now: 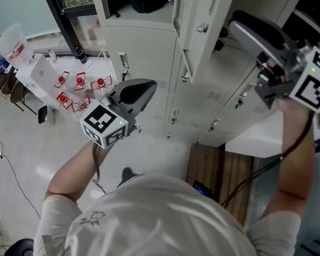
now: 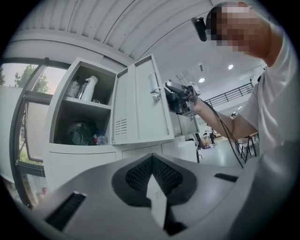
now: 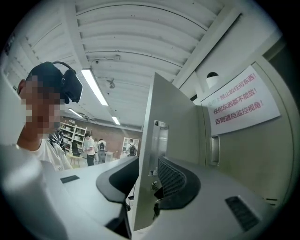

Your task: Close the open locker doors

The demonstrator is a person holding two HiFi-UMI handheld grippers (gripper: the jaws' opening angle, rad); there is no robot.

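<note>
Head view, from above: the right hand-held gripper is seen raised against the free edge of an open locker door, with the left hand-held gripper held lower and well apart from it, in front of shut lockers. In the right gripper view the jaws of the right hand-held gripper are shown apart, the door's thin edge standing between them with a gap on the left side; the door's latch is seen just beyond the jaw tips, and a sign with red lettering is fixed to the locker front to the right of them. In the left gripper view the jaws of the left hand-held gripper are shown together, with nothing held. Ahead of them and to the left, the open locker is seen, with a white bottle on its shelf and a dark bag below.
</note>
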